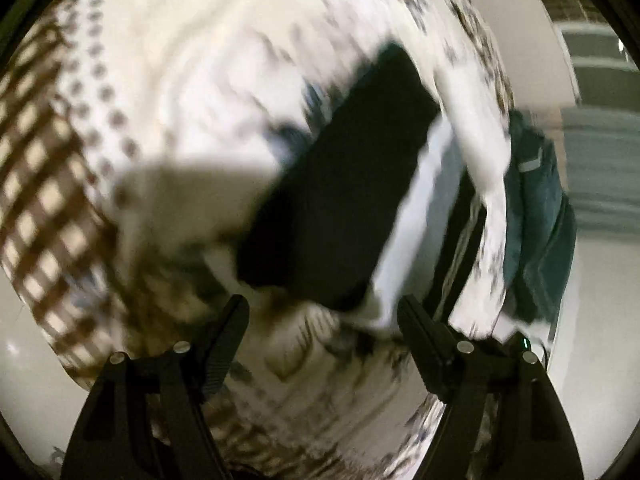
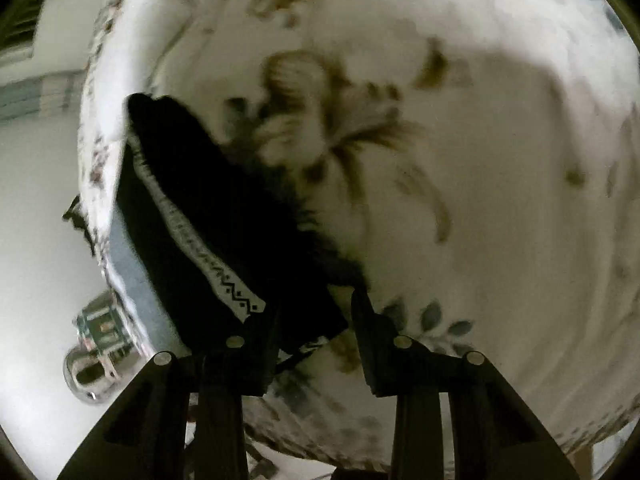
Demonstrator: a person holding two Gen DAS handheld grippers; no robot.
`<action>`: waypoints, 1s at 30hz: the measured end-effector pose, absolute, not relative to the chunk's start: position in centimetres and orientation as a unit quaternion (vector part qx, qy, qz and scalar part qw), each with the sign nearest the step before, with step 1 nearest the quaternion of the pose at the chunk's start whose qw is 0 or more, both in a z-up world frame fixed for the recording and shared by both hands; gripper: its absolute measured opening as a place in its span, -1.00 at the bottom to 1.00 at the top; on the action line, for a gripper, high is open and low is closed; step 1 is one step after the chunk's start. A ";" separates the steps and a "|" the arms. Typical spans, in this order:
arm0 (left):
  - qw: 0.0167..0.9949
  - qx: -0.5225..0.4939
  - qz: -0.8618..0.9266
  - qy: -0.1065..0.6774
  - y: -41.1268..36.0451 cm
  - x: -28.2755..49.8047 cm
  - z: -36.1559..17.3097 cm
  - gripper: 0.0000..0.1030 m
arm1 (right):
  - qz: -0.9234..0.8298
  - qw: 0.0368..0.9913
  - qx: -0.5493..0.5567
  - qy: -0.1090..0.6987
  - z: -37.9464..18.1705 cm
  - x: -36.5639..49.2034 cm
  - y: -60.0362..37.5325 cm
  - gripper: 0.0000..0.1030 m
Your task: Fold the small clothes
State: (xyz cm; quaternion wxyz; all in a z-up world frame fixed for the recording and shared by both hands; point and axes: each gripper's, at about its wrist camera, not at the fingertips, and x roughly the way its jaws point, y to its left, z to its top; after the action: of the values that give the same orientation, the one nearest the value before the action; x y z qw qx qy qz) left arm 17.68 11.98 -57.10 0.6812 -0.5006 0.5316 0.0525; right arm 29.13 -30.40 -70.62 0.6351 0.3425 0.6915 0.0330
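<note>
Left wrist: my left gripper (image 1: 324, 320) jaws released above folded black garment (image 1: 340, 200) | right gripper (image 2: 316, 312) jaws apart, garment corner between (blurred) | floral cloth (image 2: 480, 160) beneath

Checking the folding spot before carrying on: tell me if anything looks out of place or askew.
Nothing damaged or spilled. The folded black garment lies right at the edge of the floral sheet, so it might slip off. A teal cloth hangs over the side there. Blur hides finer detail.
</note>
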 end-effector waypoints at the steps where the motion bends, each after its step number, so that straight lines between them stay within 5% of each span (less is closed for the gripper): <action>1: 0.685 -0.501 0.054 0.526 12.6 17.7 -57.5 0.45 | 0.047 0.642 0.341 0.685 -69.8 29.5 -30.2 0.05; 3: 0.684 -0.504 0.048 0.525 13.2 18.3 -58.9 0.45 | 0.059 0.639 0.342 0.686 -69.5 30.2 -29.8 0.52; 6: 0.673 -0.517 0.029 0.528 13.0 19.4 -61.3 0.45 | 0.071 0.583 0.346 0.732 -72.4 30.8 -28.4 0.57; 8: 0.664 -0.529 0.023 0.528 12.9 19.5 -62.5 0.45 | 0.085 0.550 0.374 0.742 -74.1 30.3 -27.7 0.08; 9: 0.660 -0.534 0.025 0.527 12.7 19.5 -62.9 0.45 | 0.089 0.548 0.366 0.747 -74.1 30.0 -27.3 -0.71; 13: 0.672 -0.532 0.013 0.515 12.6 19.1 -62.5 0.45 | 0.064 0.585 0.310 0.747 -72.2 30.3 -27.6 -0.69; 17: 0.679 -0.528 -0.003 0.510 12.8 18.6 -62.2 0.45 | 0.080 0.596 0.209 0.771 -69.2 33.1 -26.0 -0.41; 21: 0.686 -0.529 -0.012 0.499 12.8 18.5 -62.0 0.45 | 0.137 0.656 0.112 0.733 -62.0 38.1 -21.6 0.26; 24: 0.705 -0.522 -0.015 0.480 12.7 18.4 -61.6 0.37 | 0.232 0.640 0.068 0.730 -60.2 42.7 -13.2 0.31; 30: 0.724 -0.506 -0.031 0.468 12.7 18.2 -61.4 -0.27 | 0.345 0.568 -0.077 0.743 -65.4 47.2 6.9 0.31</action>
State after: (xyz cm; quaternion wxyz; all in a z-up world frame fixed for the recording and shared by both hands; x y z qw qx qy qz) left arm 18.21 12.71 -61.41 0.7241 -0.5060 0.4677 -0.0308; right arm 47.22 6.89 -65.36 0.5684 -0.0768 0.7431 0.3448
